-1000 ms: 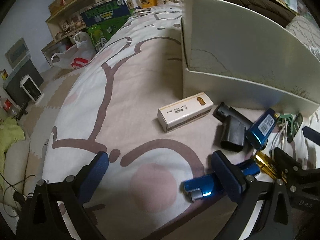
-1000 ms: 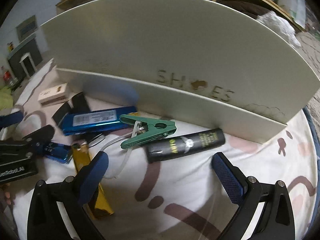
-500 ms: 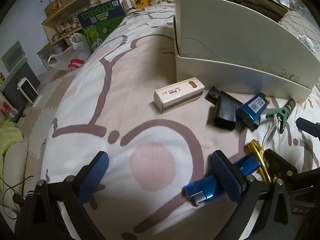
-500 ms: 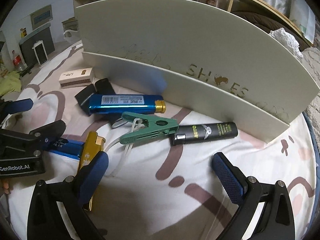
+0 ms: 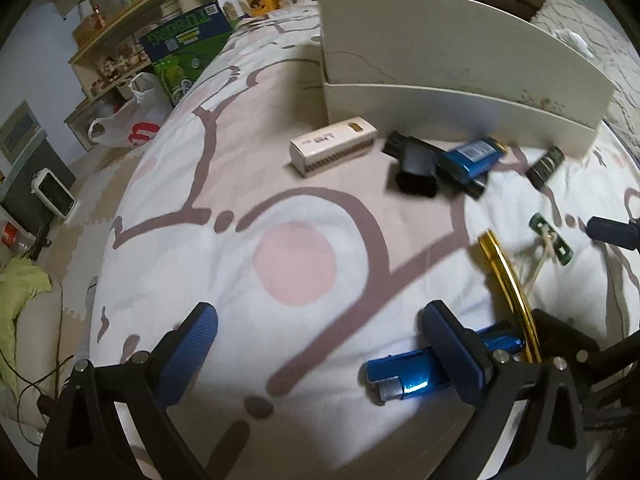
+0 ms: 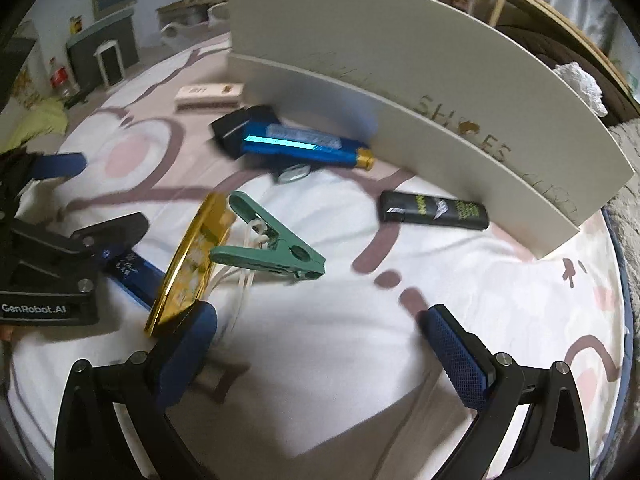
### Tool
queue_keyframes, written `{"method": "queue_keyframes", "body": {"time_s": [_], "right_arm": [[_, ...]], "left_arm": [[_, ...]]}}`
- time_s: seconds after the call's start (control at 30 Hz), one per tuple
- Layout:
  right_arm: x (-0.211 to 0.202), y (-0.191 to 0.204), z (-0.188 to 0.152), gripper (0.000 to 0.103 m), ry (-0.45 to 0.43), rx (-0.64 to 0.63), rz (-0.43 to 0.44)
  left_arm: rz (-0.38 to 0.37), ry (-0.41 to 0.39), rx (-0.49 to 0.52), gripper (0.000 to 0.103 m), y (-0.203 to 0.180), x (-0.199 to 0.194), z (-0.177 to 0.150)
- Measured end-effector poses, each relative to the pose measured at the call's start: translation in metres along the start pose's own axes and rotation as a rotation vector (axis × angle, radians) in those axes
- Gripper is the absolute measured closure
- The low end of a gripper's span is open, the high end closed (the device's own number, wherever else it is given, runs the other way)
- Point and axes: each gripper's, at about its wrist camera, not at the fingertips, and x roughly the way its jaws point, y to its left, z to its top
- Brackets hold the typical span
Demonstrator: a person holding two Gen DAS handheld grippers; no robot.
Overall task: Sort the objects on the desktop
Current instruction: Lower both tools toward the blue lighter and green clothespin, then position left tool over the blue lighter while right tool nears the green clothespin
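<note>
Small objects lie on a patterned sheet in front of a white box [image 6: 420,92]. A green clip [image 6: 276,244] with a white cord, a gold bar [image 6: 196,256] and a black tube [image 6: 434,212] lie ahead of my right gripper [image 6: 320,352], which is open and empty. A blue bar [image 6: 304,148] and a black block [image 6: 236,124] lie further back. In the left wrist view my left gripper [image 5: 320,344] is open and empty. A small blue lighter [image 5: 424,372] lies by its right finger. A white carton [image 5: 334,146] lies near the box [image 5: 440,72].
The sheet's left edge drops to a floor with a plastic bag [image 5: 128,120], a green crate [image 5: 180,44] and a small heater [image 5: 54,192]. Shelves [image 5: 120,12] stand behind. The left gripper's body [image 6: 48,272] shows at the left of the right wrist view.
Both grippers have pulled back and lifted away from the white box. The objects look smaller and further off. Nothing was taken hold of.
</note>
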Motion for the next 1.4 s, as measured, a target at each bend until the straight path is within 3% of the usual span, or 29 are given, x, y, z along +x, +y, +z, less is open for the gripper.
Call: {"method": "queue_keyframes", "body": {"time_s": [0.43,0.67,0.83,0.93,1.07,1.13,1.33,1.4], "right_arm": [[-0.008,-0.011,-0.01,0.0,0.17,0.012,0.057],[-0.01,-0.045,-0.017,0.0,0.245,0.135,0.026],[-0.012,-0.079,-0.022,0.0,0.264,0.252,-0.038],[-0.014,-0.1,-0.026,0.0,0.267,0.318,-0.083],[-0.019,-0.12,-0.029,0.0,0.258,0.366,-0.14],[-0.022,-0.126,-0.03,0.0,0.248,0.381,-0.162],[-0.036,-0.132,-0.027,0.0,0.192,0.37,-0.134],[-0.023,-0.114,-0.001,0.0,0.177,0.36,-0.096]], "left_arm": [[-0.02,0.022,0.058,0.0,-0.007,-0.017,-0.022],[-0.01,0.024,0.083,0.0,-0.009,-0.025,-0.028],[0.01,-0.057,0.084,0.0,-0.014,-0.048,-0.03],[-0.044,-0.059,0.055,0.0,-0.019,-0.055,-0.031],[-0.13,0.033,-0.042,0.0,-0.025,-0.048,-0.037],[-0.132,0.074,-0.107,0.0,-0.028,-0.043,-0.04],[-0.128,0.079,-0.21,0.0,-0.036,-0.043,-0.04],[-0.115,0.076,-0.214,0.0,-0.04,-0.042,-0.04]]}}
